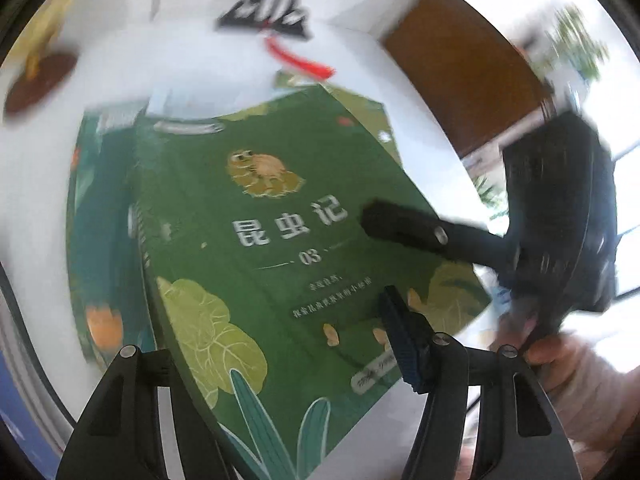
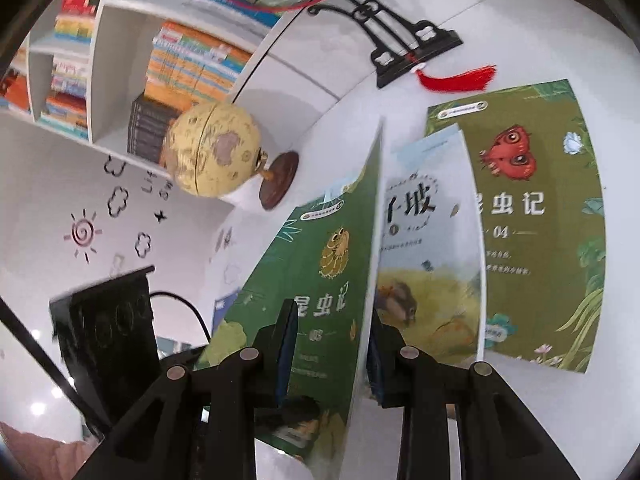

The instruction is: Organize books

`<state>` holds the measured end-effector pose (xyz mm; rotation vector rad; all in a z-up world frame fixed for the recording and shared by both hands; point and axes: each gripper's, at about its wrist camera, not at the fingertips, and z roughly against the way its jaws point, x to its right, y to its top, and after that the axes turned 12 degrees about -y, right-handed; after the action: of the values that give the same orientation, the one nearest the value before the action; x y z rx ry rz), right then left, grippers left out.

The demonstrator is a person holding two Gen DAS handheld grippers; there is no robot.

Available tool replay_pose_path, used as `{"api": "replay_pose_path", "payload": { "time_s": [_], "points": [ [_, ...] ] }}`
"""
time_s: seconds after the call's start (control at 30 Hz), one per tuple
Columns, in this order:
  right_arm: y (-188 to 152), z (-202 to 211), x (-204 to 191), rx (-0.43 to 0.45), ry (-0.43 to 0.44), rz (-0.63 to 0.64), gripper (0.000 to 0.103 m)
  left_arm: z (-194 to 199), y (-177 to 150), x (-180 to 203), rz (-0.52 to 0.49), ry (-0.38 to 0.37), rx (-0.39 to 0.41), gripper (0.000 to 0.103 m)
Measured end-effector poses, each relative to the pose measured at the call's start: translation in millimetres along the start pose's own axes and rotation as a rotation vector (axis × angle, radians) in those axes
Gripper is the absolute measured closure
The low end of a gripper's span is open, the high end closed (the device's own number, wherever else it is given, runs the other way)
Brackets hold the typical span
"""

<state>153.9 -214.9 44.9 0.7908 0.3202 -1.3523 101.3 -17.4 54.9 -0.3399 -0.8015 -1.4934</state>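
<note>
Now my right tongs [image 2: 332, 344] pinch the green book [image 2: 316, 280] by its edge, tilted up off the white table [image 2: 540, 32]. My left tongs [image 1: 276, 344] grip the same book's lower edge, jaws half apart, pads pressing it.

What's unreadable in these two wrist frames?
- Left wrist view: the red tassel and black stand are smeared by motion blur.
- Left wrist view: the left gripper left pad is hidden behind the green 03 book.
- Right wrist view: the pale blue book title is partly covered by the raised green book's edge.
- Right wrist view: the green 04 book left side is covered by the blue book.
</note>
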Motion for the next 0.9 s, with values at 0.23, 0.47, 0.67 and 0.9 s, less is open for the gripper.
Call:
{"api": "replay_pose_path", "payload": {
  "time_s": [0.23, 0.47, 0.67, 0.9],
  "points": [
    [-30.8, -21.9, 16.7, -0.082, 0.025, -0.06, 0.089, 2.0, -13.3, -69.0, 0.251, -0.055, -0.047, 0.043],
    [-33.3, -31.0, 2.9, -0.079, -0.047, 0.03, 0.089, -3.4, -12.4, -39.9, 0.055, 0.12, -0.099, 0.051],
    [-36.0, -25.9, -33.2, -0.036, -0.13, 0.222, 0.088, -13.8, -29.2, 18.2, -0.294, 0.371, -0.096, 0.053],
    [-36.9, -19.9, -33.3, -0.026, -0.09, 0.2, 0.088, 12.6, -37.8, 10.9, -0.226, 0.352, -0.005, 0.052]
  ]
}}
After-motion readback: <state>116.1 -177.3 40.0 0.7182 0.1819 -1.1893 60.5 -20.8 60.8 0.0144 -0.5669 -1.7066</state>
